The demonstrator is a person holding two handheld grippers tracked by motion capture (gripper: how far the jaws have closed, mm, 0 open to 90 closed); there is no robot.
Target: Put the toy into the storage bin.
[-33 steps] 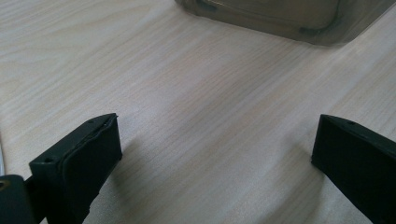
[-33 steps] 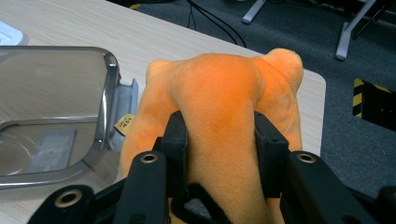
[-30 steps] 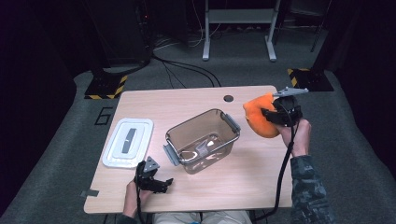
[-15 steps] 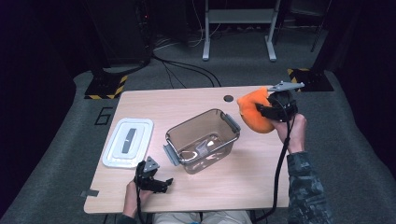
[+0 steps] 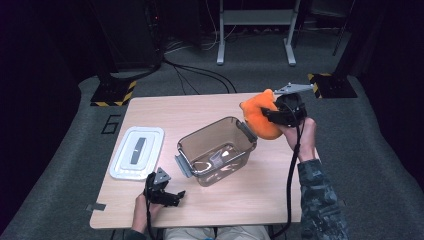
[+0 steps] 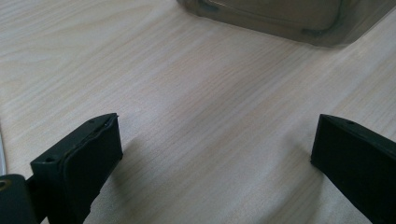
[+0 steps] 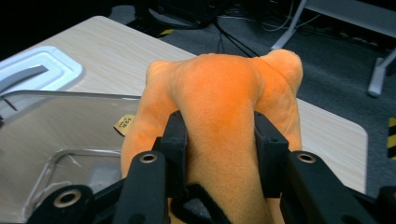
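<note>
Orange plush gripped beside the bin.

In the high view's upper right, the plush is pinched between the right gripper's closed jaws and held above the table, just right of the bin's rim. At lower left, the left gripper is rested on the table with jaws spread wide and nothing between them. A white lid lies at left.

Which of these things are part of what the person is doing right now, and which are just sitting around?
In use:
- orange soft toy, pinched by the right gripper
- clear plastic box, open, close beside the toy

Lying about:
- white lid, flat on the table left of the box
- left gripper, fingers apart and holding nothing, low over bare wood
- cables on the floor behind the table
</note>
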